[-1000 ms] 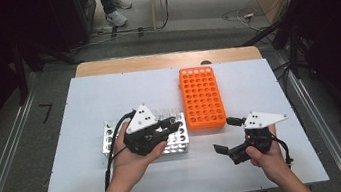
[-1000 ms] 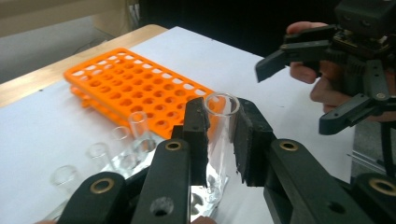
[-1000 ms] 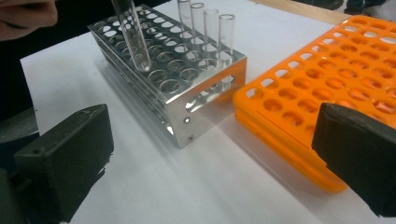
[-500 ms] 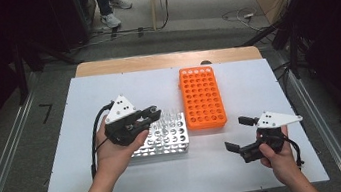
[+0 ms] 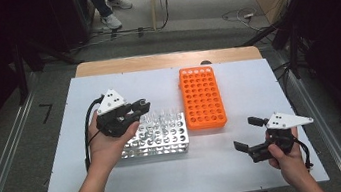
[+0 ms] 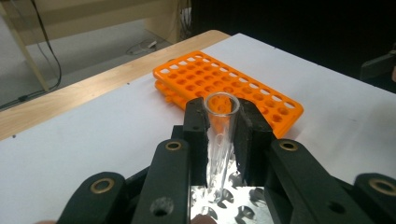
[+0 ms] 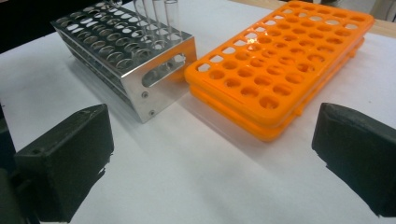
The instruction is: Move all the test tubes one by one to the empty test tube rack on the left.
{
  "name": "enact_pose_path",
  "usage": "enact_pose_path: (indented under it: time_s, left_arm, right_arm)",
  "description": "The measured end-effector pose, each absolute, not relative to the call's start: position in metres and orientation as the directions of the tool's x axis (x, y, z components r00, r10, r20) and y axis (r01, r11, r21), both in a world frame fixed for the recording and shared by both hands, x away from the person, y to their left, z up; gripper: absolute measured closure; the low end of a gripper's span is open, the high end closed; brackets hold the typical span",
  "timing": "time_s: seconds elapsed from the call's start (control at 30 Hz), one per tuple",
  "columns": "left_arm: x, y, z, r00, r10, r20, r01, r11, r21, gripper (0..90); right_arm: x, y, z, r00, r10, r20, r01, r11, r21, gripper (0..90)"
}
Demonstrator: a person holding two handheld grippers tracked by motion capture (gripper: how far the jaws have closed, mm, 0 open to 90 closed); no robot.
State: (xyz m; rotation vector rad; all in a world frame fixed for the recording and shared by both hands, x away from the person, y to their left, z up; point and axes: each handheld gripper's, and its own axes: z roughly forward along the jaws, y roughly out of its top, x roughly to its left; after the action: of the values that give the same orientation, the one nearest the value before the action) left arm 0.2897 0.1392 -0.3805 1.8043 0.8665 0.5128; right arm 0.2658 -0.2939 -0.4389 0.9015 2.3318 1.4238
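My left gripper (image 5: 136,109) is shut on a clear glass test tube (image 6: 219,135), whose open mouth stands above the jaw tips in the left gripper view, where the gripper (image 6: 222,112) hangs over the silver metal rack (image 6: 243,205). That rack (image 5: 156,137) lies at centre left of the white table and holds several clear tubes (image 5: 160,117) in its far rows. An empty orange rack (image 5: 201,96) lies to its right. My right gripper (image 5: 251,135) is open and empty near the front right, and in its own view the gripper (image 7: 210,161) points toward both racks.
The white tabletop (image 5: 248,85) ends in a wooden strip (image 5: 163,59) at the far side. Cables lie on the floor beyond, and a person's feet (image 5: 113,5) stand there. Dark metal rails run along both sides of the table.
My left gripper has moved left and farther back, from above the metal rack to its far left corner, still shut on the tube. The right hand has drifted slightly to the right.
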Motion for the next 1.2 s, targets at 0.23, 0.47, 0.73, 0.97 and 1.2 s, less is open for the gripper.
enact_pose_path:
  time_s: [0.23,0.47,0.73,0.97,1.2]
  left_arm:
    - [0.298,0.144,-0.386,0.629,0.776,-0.052,0.338,-0.213,0.917,76.8]
    - [0.304,0.145,-0.393,0.617,0.785,-0.061,0.356,-0.208,0.911,76.7]
    - [0.311,0.138,-0.402,0.619,0.783,-0.062,0.367,-0.218,0.904,76.8]
    - [0.313,0.134,-0.415,0.613,0.788,-0.064,0.395,-0.235,0.888,76.8]
    - [0.313,0.132,-0.424,0.607,0.792,-0.061,0.415,-0.251,0.874,76.7]
  right_arm:
    - [0.268,-0.299,-0.439,-0.764,0.638,0.097,0.374,0.315,0.872,0.0]
    - [0.270,-0.300,-0.439,-0.761,0.642,0.099,0.378,0.313,0.871,0.0]
    - [0.270,-0.301,-0.439,-0.757,0.645,0.106,0.383,0.307,0.871,0.0]
    - [0.270,-0.302,-0.439,-0.757,0.645,0.103,0.379,0.306,0.873,0.0]
    - [0.270,-0.302,-0.440,-0.756,0.646,0.103,0.380,0.306,0.873,0.0]
